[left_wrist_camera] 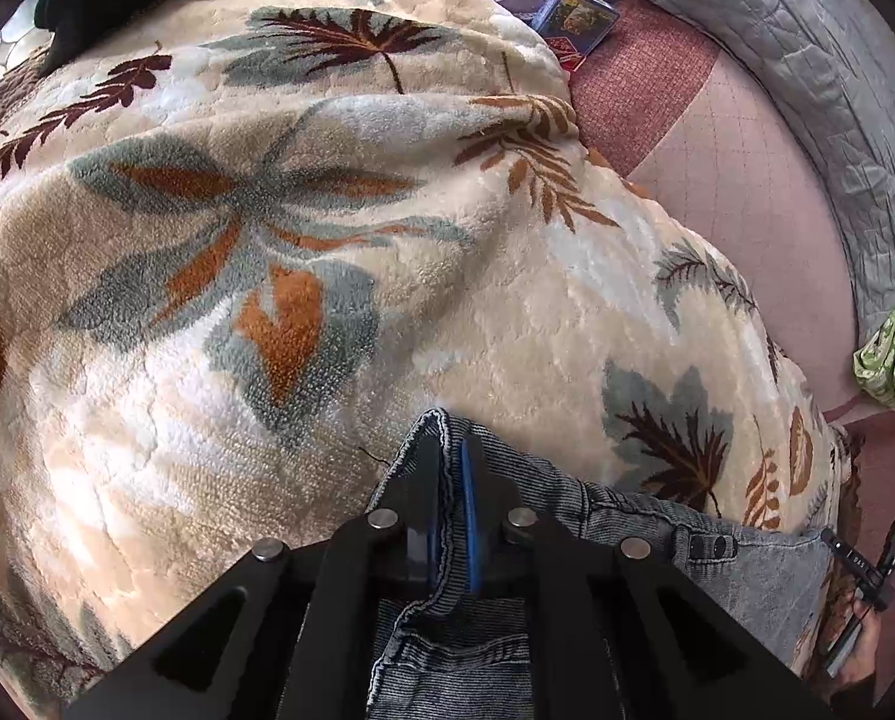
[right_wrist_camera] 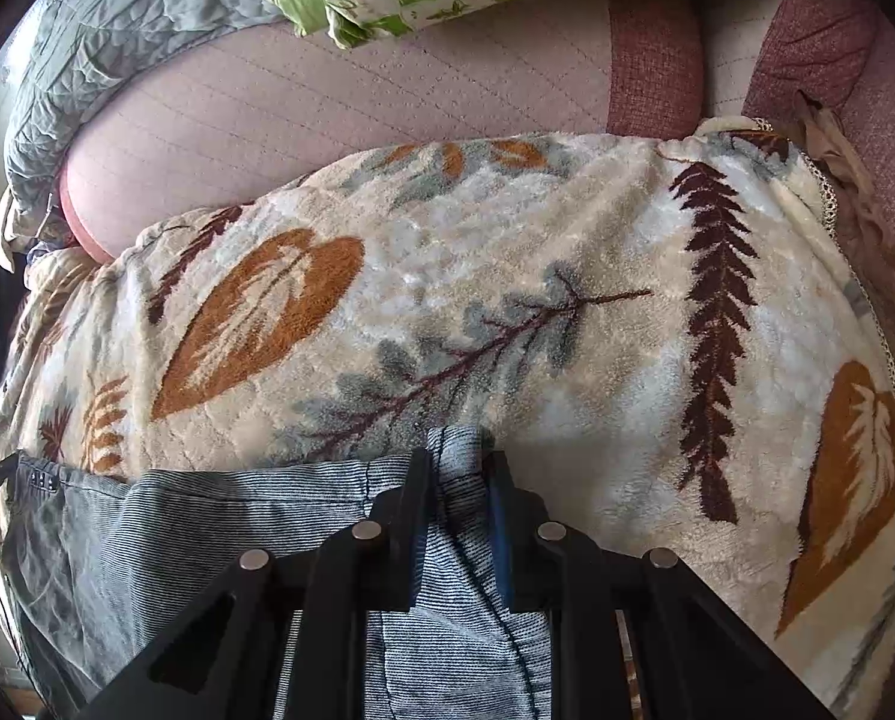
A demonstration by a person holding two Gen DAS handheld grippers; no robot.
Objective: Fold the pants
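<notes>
Black fingers of the left gripper (left_wrist_camera: 447,480) and right gripper (right_wrist_camera: 459,480) each pinch the hemmed edge of the grey denim pants (left_wrist_camera: 717,576), lower centre, lying on the leaf-patterned blanket (left_wrist_camera: 327,240); soft, moderately heavy, likely to sag between holds.

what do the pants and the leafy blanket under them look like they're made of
Pants: likely washed grey-blue denim; fine ribbed weave, thick stitched seams, matte. Blanket: looks like plush fleece, probably synthetic; fuzzy pile with a slight sheen, leaf pattern in rust, grey and maroon.
</notes>
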